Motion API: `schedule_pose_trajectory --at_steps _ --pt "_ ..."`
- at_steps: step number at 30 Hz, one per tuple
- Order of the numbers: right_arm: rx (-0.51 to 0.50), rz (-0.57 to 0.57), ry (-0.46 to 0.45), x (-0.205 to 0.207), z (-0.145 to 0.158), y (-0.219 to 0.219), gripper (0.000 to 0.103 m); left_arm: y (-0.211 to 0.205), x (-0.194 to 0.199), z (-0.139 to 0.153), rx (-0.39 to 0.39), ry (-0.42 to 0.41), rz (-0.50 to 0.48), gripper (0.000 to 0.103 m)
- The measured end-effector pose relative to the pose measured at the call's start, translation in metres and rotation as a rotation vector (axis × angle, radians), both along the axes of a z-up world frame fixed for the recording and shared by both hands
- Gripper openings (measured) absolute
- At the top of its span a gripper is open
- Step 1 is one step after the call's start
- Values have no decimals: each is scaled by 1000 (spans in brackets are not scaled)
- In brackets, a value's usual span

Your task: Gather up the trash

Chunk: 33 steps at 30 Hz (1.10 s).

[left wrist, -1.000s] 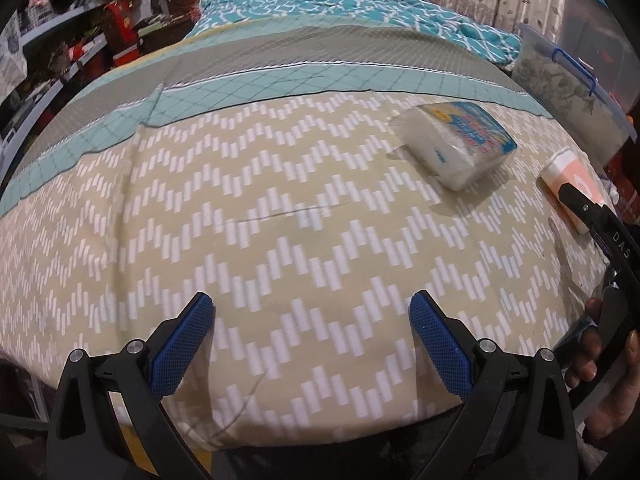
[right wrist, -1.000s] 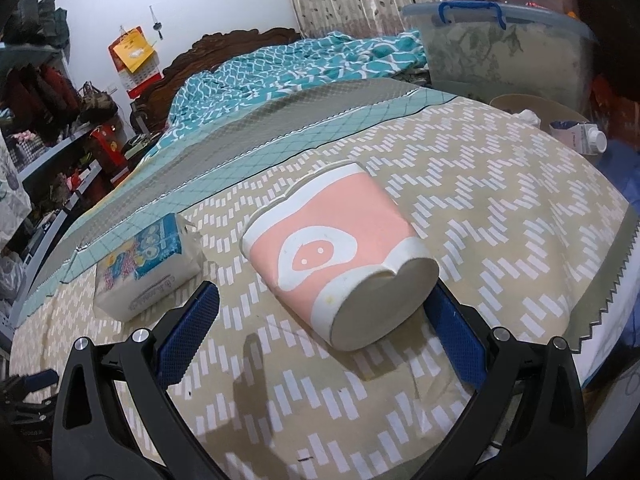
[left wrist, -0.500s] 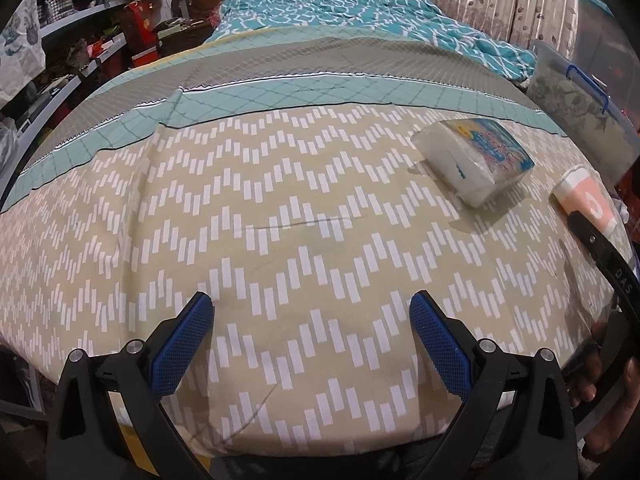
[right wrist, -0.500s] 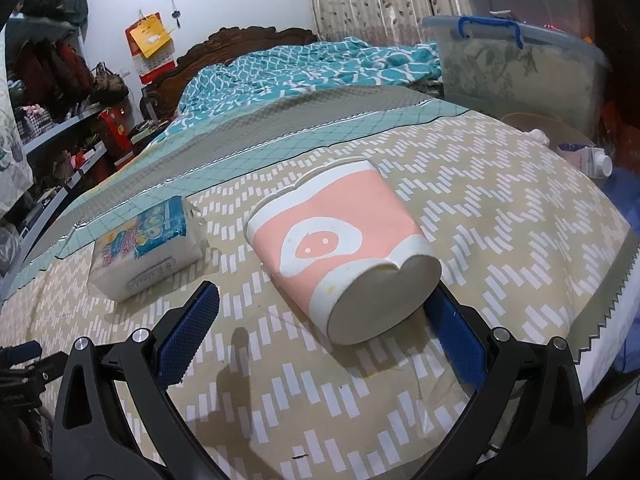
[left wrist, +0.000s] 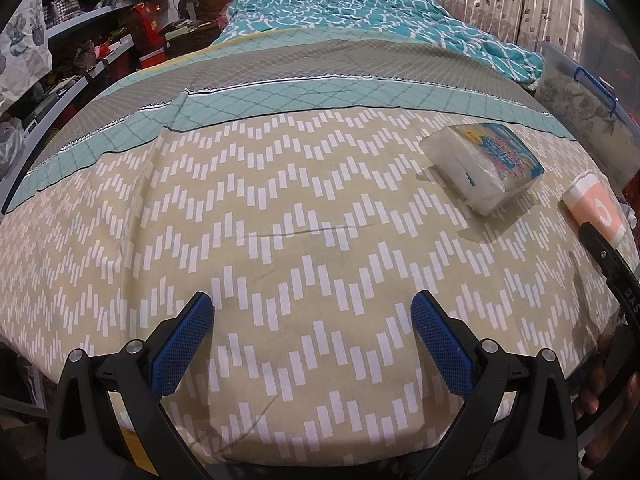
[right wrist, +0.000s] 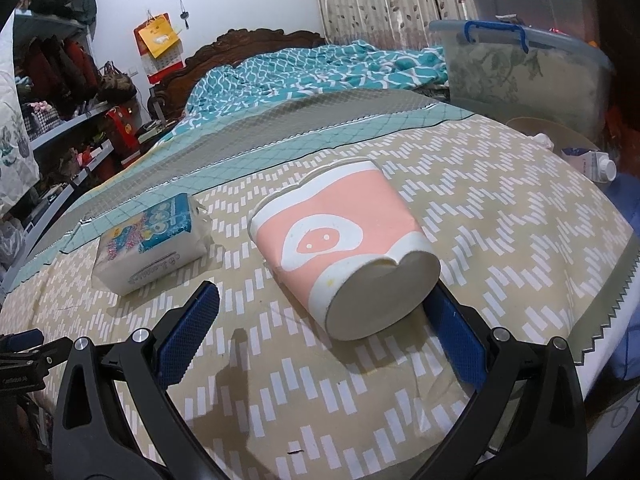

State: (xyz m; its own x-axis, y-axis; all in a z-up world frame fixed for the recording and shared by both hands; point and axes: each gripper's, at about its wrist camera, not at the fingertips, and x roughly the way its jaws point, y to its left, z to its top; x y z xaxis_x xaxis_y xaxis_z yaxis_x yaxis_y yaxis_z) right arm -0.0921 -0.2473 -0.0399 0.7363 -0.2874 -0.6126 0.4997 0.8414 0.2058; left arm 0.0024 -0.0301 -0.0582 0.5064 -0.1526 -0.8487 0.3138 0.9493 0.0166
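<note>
A pink-and-white paper cup with a pig face [right wrist: 340, 248] lies on its side on the bed's beige chevron-patterned cover [right wrist: 480, 216], flat base toward the camera, mouth toward the headboard. Right tool [right wrist: 320, 332]: blue-padded fingers spread wide, nothing gripped; the cup's base sits between them, close against the right-side pad [right wrist: 456, 340], well apart from the left-side pad; contact with the right pad cannot be confirmed. A soft white tissue pack with a blue printed top [right wrist: 152, 244] lies left of the cup, apart from it. Beyond the cup, off the bed's right edge, a clear plastic storage box with blue latches [right wrist: 516, 68]. Left tool [left wrist: 312, 340]: fingers wide apart, empty, over bare cover well left of the cup [left wrist: 596, 208]; tissue pack [left wrist: 484, 168] just left of the cup in this view.
</note>
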Motion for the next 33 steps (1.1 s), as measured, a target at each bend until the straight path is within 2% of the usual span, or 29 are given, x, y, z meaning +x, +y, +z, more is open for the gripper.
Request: schedule_pose_trajectory --at_steps 7,14,20,33 --pt "-75 59 22 -5 -5 6 100 -6 7 0 -2 -22 29 95" --pt "-105 61 25 -5 -6 12 100 -11 10 -1 -2 -28 30 95" --pt "-171 62 61 -2 -9 27 100 -12 7 -1 -3 -37 26 95" --pt "-148 62 46 -4 -6 21 100 -11 4 -1 -4 -36 24 95"
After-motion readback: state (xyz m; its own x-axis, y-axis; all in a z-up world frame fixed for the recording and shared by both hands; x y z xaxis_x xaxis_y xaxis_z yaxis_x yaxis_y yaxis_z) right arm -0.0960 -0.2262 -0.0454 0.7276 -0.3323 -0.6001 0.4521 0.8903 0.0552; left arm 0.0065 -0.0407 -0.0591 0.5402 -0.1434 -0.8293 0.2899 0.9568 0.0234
